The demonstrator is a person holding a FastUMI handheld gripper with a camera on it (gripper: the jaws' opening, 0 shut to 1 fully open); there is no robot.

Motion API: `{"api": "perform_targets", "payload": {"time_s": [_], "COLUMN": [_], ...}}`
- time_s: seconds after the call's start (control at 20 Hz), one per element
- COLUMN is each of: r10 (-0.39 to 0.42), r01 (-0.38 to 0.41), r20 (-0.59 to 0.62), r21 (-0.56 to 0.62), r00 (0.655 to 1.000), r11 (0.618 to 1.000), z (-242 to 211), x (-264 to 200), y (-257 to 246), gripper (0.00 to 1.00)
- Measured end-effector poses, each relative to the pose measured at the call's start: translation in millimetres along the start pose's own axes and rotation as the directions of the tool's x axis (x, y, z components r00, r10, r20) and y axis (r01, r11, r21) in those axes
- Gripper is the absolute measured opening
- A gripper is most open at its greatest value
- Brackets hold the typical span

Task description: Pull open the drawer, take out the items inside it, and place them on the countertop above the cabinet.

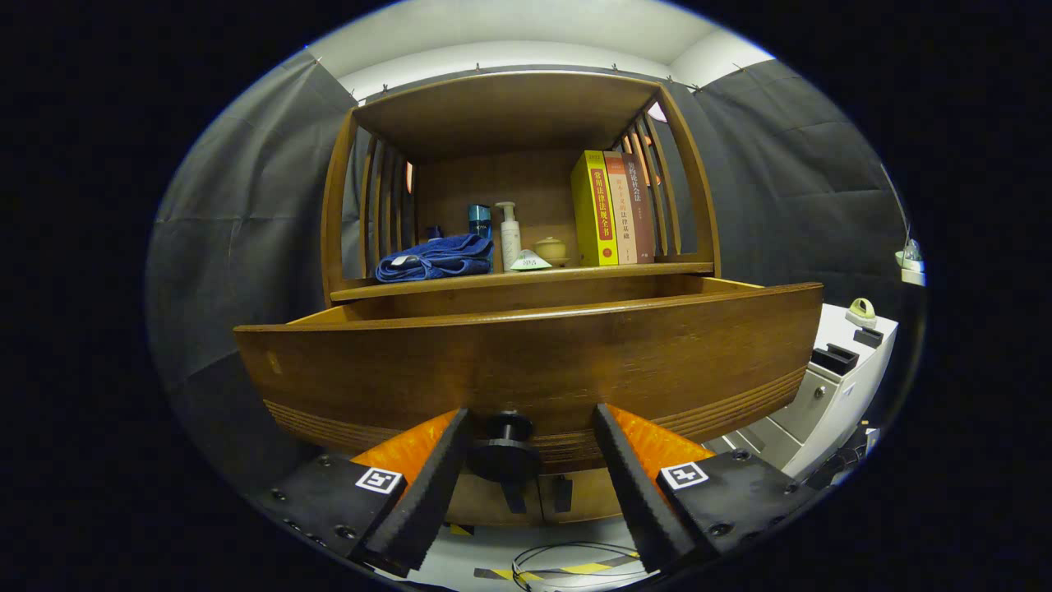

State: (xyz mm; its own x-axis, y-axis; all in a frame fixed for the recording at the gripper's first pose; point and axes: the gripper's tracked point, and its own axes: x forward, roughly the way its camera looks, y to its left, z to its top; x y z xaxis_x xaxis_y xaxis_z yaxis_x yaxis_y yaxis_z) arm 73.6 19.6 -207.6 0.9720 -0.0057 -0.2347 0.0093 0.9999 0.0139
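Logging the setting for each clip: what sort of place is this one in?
Likely a staged home corner inside a cloth-walled booth: a wooden cabinet with its drawer pulled out, books and a folded blue towel on the countertop. The tool is open around the drawer knob.

Dim booth lit from above, sharp focus, strong fisheye bending at edges.

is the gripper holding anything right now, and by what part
Nothing is held. The gripper is open, its fingers either side of the drawer knob without pressing on it.
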Motion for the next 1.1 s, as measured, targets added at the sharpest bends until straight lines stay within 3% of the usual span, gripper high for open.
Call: {"api": "perform_targets", "payload": {"time_s": [1.1], "r10": [-0.015], "r01": [0.015], "r20": [0.0], "r21": [-0.043], "r00": [1.0], "r11": [0.999], "z": [27], "x": [137], "y": [3], "gripper": [0.99]}}
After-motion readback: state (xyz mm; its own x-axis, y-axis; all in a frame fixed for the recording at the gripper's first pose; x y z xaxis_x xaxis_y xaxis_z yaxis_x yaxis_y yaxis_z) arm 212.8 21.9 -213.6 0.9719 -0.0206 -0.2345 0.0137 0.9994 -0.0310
